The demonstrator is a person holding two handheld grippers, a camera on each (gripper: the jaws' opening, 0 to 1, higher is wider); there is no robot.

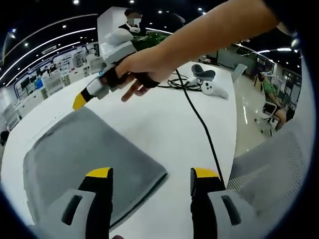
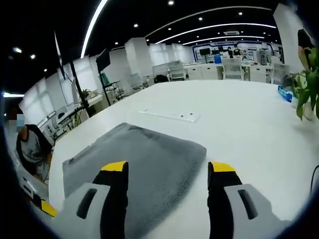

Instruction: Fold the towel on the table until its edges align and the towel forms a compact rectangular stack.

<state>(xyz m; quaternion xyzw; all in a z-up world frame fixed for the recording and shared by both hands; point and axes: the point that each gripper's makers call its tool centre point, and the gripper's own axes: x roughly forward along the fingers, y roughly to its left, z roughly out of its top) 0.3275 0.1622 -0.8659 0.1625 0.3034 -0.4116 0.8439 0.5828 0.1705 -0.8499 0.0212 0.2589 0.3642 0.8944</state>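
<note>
Left gripper point(image 1: 149, 174) jaws spread, holding nothing; grey towel point(image 1: 89, 154) lies flat on the white table point(image 1: 164, 119), under the left jaw toward 10 o'clock. Right gripper point(image 2: 167, 169) likewise released, the towel point(image 2: 144, 159) between and beyond its jaws at 11 o'clock. Towel's long axis seems to run away from both; judgement: the right is nearer a far corner, its yellow tip point(image 1: 79, 101) just above the far edge.

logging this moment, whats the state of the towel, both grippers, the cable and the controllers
towel: folded, flat on the table, not held
left gripper: open, above the towel edge
right gripper: open, over the towel
cable: slack across the table
controllers: lying idle
</note>
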